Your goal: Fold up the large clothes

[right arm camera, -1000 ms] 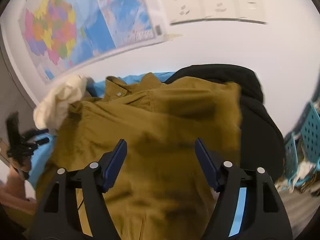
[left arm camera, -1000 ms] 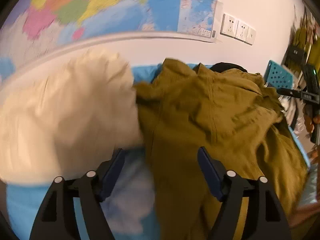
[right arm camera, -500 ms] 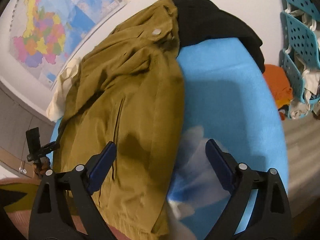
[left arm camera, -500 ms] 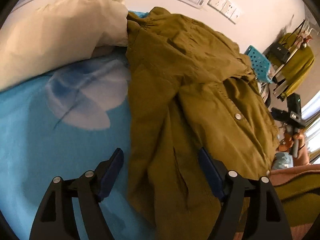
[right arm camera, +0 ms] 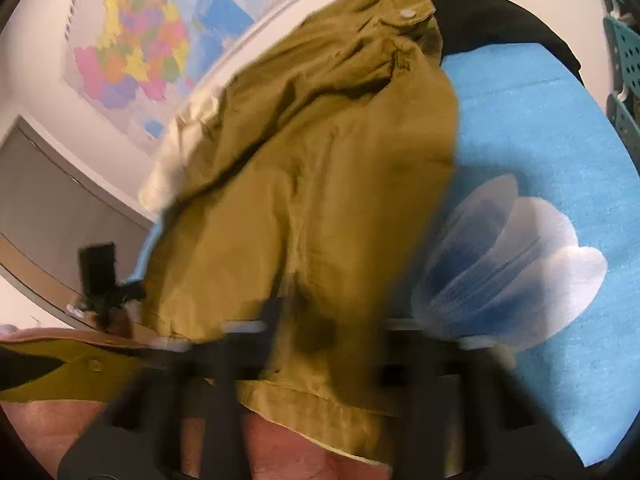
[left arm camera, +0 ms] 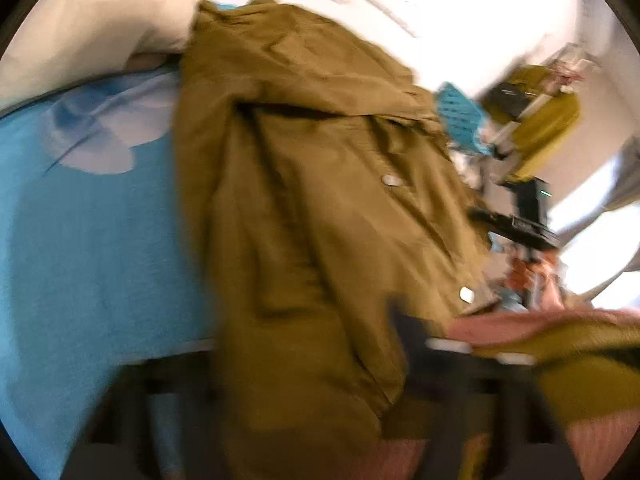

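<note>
On the blue cloth the olive jacket lies collar-away, lengthwise toward both closing tools, grip blurred.

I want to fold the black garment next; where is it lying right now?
In the right wrist view the black garment lies at the far end of the blue blanket, against the white wall, beside the collar of the olive-brown jacket.

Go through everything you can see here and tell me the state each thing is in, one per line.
Olive jacket: rumpled, lying lengthwise on the blue sheet.
Cream garment: bunched by the wall.
Black garment: heaped beside the jacket's collar.
Left tool: blurred, closing over the jacket's hem.
Right tool: blurred, closing over the hem.
</note>
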A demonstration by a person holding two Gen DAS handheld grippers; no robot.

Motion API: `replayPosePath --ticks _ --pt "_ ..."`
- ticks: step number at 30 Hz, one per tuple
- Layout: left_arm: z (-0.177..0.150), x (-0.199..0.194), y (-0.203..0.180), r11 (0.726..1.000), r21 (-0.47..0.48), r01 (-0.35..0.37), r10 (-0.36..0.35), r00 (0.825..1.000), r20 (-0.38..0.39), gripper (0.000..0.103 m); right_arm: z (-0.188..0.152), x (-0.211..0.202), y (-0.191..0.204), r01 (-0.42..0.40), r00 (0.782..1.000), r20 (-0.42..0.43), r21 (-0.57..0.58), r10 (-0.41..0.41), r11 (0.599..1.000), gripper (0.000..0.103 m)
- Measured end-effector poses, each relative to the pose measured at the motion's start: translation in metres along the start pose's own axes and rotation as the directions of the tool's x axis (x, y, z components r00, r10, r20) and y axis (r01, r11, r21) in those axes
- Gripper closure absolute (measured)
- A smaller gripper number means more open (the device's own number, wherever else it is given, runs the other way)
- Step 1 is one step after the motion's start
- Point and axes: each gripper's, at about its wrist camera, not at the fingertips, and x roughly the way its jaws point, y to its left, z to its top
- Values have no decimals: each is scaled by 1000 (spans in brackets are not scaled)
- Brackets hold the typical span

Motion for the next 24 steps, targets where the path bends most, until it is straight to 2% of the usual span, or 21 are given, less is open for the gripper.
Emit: replayPosePath --ticks 1,2,5,7,14,17,18,19,20,23,24 --pt "3 2 0 999 -28 -42 42 999 1 84 -1 0 3 -1 1000 8 -8 1 1000 90" --pt "5 1 -1 998 -43 -51 51 999 7 94 0 -2 5 0 1000 17 -15 0 1000 91" --pt "12 -16 -13 998 -48 -39 42 997 69 95 3 -21 16 -43 995 91 -31 45 999 94" --pt "15 -33 -16 999 -49 -14 19 994 108 96 5 -47 31 -78 982 166 -67 88 995 97" --pt "13 -81 -13 997 -54 58 -46 979 198 96 -4 -118 71 -85 941 312 -171 136 982 100" --pt "6 -91 -9 995 -49 85 -73 974 216 96 -12 -126 79 -66 938 322 -201 129 977 100" --pt "3 -90 -7 995 -54 89 -76 975 211 95 -16 -126 76 -87 937 317 -191 145 978 100" --pt "2 -89 -5 995 -63 75 -61 978 198 95 -20 -121 73 -106 942 298 -183 158 977 100" --pt "1 -85 -4 996 -66 55 -43 984 174 95 -24 -113 70 -87 951 280 -171 133 981 100" --pt "-7 -64 1 997 -58 43 -37 995 90 95 -28 -88 51 -118 966 218 -93 136 989 98" --pt "-8 -59 3 997 -64 42 -37 997 73 95 -32 -78 41 -111 973 198 -56 119 992 94"
